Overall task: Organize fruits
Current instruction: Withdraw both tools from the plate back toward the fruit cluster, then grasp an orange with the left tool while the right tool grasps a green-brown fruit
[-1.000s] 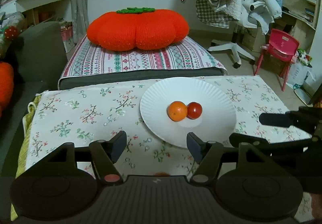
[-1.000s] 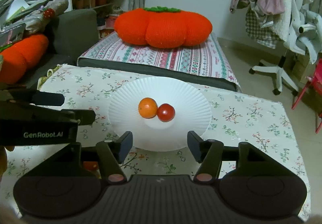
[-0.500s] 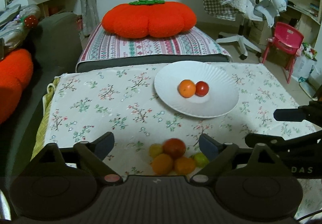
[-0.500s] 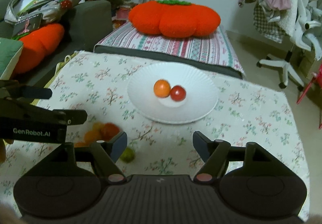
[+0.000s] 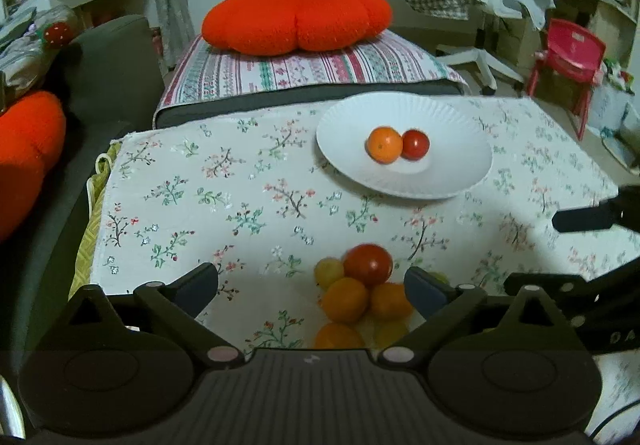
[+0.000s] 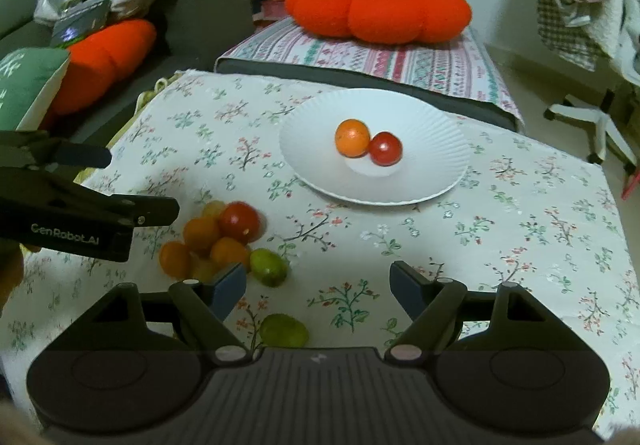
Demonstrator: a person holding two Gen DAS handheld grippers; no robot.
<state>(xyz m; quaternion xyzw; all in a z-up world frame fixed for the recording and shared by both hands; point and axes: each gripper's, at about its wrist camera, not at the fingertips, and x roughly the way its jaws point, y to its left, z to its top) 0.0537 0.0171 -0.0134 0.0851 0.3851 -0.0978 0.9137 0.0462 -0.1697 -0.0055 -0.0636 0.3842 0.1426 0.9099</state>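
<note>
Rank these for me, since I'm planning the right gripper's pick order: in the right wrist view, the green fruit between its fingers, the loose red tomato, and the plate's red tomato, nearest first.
1. Green fruit, low between the right gripper fingers.
2. Loose red tomato, in the pile to the left.
3. Plate's red tomato, ahead on the white plate.

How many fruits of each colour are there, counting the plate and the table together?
Red fruits: 2
Orange fruits: 4
Yellowish fruits: 2
Green fruits: 2
Total: 10
</note>
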